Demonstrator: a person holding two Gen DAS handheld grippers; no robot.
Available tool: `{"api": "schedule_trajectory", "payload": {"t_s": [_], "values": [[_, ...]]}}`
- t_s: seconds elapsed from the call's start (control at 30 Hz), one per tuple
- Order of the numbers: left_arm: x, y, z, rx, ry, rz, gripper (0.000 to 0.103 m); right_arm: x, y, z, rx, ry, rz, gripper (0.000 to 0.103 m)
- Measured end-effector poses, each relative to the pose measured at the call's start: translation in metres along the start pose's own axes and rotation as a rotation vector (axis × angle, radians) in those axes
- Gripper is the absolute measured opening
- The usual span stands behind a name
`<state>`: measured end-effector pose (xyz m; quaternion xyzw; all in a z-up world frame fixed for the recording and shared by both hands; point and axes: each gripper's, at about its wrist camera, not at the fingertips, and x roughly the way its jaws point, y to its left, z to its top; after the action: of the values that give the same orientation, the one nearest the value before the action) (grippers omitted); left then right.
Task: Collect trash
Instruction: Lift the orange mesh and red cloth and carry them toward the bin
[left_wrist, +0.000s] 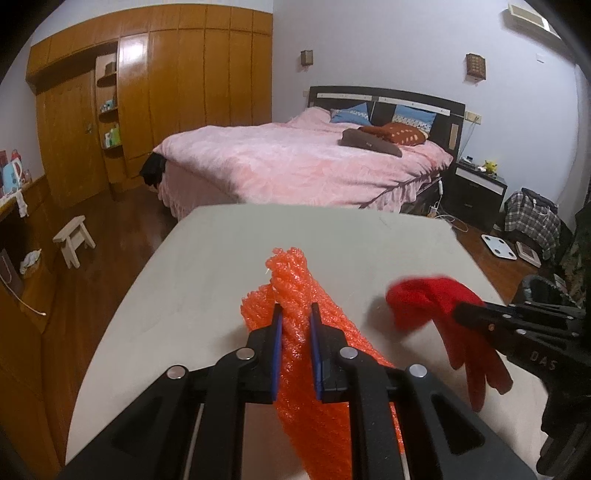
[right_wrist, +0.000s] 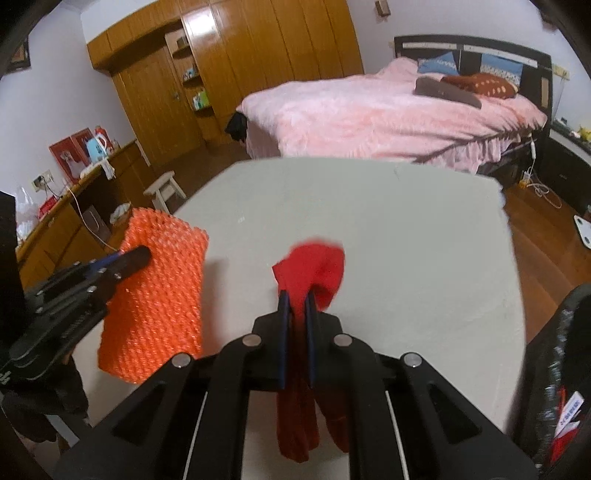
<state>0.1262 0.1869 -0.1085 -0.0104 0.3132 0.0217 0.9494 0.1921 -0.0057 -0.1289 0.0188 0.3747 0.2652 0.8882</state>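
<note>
My left gripper (left_wrist: 296, 314) fingers pinch orange bubble-wrap sheet (left_wrist: 295, 291); right gripper (right_wrist: 296, 299) fingers pinch red knitted glove (right_wrist: 314, 269) above pale tabletop (right_wrist: 406, 229).

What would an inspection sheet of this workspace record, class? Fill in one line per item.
Surface: pale table, bare apart from held items.
Job's things: orange bubble wrap and red glove, both held; black trash bag at right edge.
Clutter: nothing seen on the table.
Grippers: left gripper shut on the wrap; right gripper shut on the glove.
Cables: white cable on floor by bed.
Surroundings: pink bed, wooden wardrobe, stool.
</note>
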Motion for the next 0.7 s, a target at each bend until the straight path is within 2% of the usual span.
{"api": "schedule_trajectory", "payload": {"t_s": [0.4,0.7], "values": [[-0.023,-0.034,0.028,0.042,-0.050,-0.043,0.013,-0.061,-0.011,0.022,0.002,-0.110,-0.014,0.008],[-0.037,-0.072,0.040,0.059,-0.072,-0.118,0.013,-0.109,-0.028,0.027,0.014,-0.179,-0.062,0.008]]}}
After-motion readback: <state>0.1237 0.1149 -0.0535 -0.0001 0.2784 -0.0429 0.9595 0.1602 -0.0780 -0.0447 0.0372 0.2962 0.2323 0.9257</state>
